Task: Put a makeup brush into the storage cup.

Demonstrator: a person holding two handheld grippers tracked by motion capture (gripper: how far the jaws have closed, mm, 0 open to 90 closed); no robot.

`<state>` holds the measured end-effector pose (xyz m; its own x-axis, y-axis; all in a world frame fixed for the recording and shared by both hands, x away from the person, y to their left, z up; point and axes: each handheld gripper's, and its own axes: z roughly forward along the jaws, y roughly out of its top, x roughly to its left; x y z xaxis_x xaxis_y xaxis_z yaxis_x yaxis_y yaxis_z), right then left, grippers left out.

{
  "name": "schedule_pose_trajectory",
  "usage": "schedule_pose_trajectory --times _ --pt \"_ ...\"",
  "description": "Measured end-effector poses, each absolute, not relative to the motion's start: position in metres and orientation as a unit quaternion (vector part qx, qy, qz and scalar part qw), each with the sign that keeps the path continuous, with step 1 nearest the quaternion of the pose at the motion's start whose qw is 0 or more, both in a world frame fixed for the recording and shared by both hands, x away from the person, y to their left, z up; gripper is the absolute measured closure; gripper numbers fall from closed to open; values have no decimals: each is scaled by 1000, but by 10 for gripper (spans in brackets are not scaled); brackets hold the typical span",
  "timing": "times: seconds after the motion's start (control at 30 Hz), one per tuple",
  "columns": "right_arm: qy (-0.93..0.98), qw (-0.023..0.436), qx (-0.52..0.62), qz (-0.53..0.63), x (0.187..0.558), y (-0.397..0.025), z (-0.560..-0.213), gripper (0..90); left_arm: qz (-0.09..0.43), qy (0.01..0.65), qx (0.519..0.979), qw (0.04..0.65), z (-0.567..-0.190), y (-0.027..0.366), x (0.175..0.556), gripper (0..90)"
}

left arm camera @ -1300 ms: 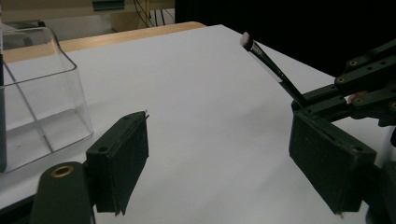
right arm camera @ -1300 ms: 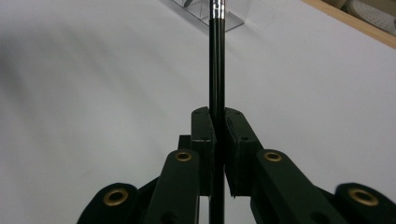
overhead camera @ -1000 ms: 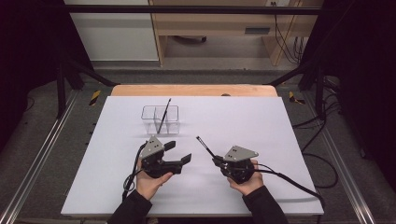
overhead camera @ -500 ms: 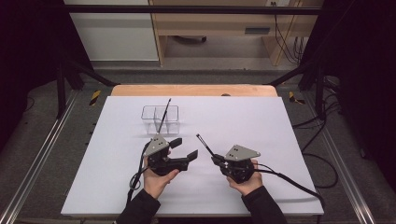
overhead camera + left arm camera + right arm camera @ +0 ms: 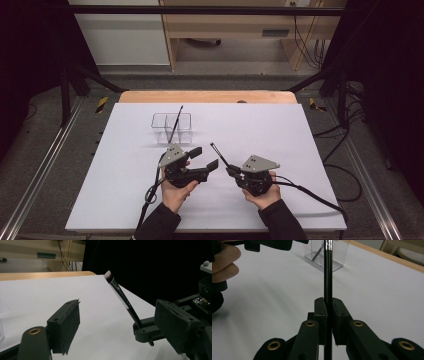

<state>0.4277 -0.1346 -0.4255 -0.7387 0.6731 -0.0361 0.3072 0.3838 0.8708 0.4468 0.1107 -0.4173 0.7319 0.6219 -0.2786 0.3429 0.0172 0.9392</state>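
The right gripper [image 5: 231, 170] is sitting on the white table [image 5: 310, 150], near the person's edge, and its jaws are clenching the handle of a thin black brush [image 5: 219, 155]. The brush is pointing up and away from the person, tilted toward the left gripper [image 5: 206, 157], with its bristle tip in the air above the table. In the right gripper view the two jaws are pressing the brush [image 5: 327, 275] from both sides, and the handle is running straight up between them. The left gripper is resting just beside the brush, and its jaws are standing wide apart, holding nothing. In the left gripper view the brush [image 5: 121, 298] is rising at a slant beyond the gap between these jaws, not touching them. Farther back on the table a clear box [image 5: 172, 127] is standing, and another dark stick [image 5: 175, 124] is leaning inside it
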Motion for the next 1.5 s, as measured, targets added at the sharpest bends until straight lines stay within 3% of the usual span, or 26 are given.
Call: schedule_pose_trajectory --times 0.87,1.5 --pt "799 189 305 482 427 -133 -426 838 95 350 674 643 -420 93 449 294" --pt "795 187 305 490 426 -132 -425 838 75 372 659 649 -425 90 450 529"
